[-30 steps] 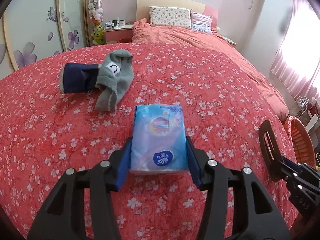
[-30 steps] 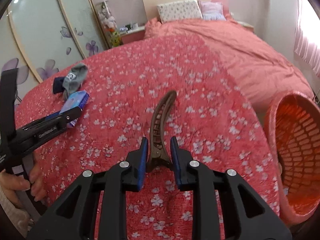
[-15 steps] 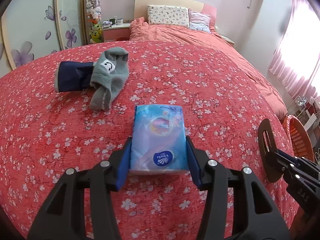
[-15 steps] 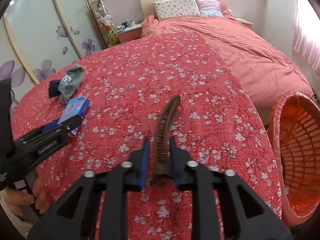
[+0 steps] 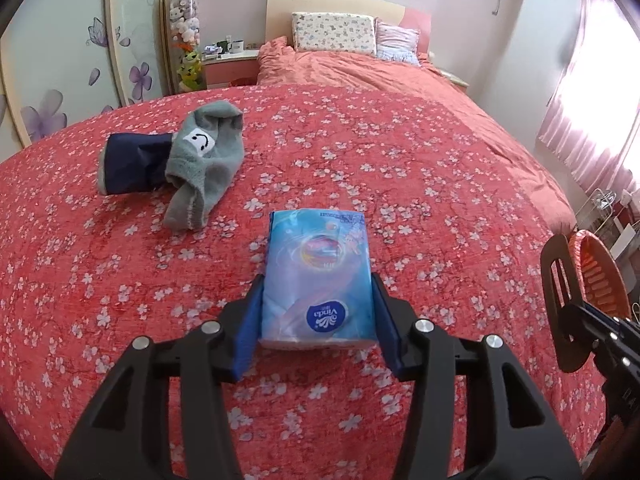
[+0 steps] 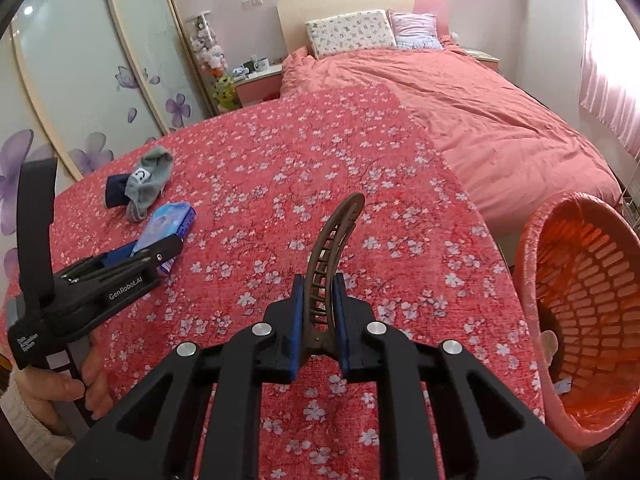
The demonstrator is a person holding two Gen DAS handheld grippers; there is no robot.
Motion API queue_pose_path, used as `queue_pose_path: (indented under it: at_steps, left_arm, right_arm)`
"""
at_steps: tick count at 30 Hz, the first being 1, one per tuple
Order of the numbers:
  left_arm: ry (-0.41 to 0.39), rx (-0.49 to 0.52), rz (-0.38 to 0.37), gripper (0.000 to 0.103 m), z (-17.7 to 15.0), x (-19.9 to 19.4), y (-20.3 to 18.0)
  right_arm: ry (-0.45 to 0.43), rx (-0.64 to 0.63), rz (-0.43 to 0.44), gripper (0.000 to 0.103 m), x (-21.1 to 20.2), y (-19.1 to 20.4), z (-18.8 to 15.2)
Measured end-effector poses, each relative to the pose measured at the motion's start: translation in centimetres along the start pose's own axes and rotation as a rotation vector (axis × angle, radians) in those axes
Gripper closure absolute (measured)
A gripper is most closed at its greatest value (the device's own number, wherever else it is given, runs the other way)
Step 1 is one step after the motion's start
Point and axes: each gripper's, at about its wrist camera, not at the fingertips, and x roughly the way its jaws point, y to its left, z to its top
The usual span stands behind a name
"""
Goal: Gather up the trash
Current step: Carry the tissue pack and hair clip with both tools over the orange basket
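My left gripper (image 5: 318, 300) is shut on a blue Vinda tissue pack (image 5: 318, 276), held just over the red flowered bedspread (image 5: 400, 168). The pack also shows in the right wrist view (image 6: 166, 226), with the left gripper (image 6: 164, 252) at the left. My right gripper (image 6: 318, 292) is shut on a brown hair claw clip (image 6: 332, 244), whose curved end sticks up past the fingertips. An orange slatted basket (image 6: 588, 308) stands off the bed's right edge, close to the right gripper; it also shows in the left wrist view (image 5: 600, 276).
A grey smiley sock (image 5: 204, 152) lies over a navy sock (image 5: 132, 162) on the bedspread, beyond and left of the pack. Pillows (image 5: 334, 34) and a pink duvet (image 5: 372, 72) lie farther back. A mirrored wardrobe (image 6: 80, 72) runs along the left.
Both grippers have risen slightly with their objects still held. The right gripper has moved nearer the basket, which now looms larger at the right.
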Motion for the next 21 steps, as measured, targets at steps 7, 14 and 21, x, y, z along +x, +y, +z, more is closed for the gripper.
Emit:
queue_pose_path:
  at_steps: [7, 14, 21]
  left_arm:
    - [-0.047, 0.017, -0.021, 0.054, 0.4, -2.5, -0.7]
    - [-0.094, 0.047, -0.074, 0.054, 0.8, -5.7, -3.0]
    - [-0.150, 0.088, -0.159, 0.054, 1.2, -9.3, -7.0]
  right_arm:
    - [-0.052, 0.031, 0.020, 0.089, -2.1, -0.7, 0.4]
    - [-0.137, 0.074, 0.011, 0.089, -5.5, -2.1, 0.6]
    - [-0.255, 0.113, -0.052, 0.089, -9.5, -4.4, 0.4]
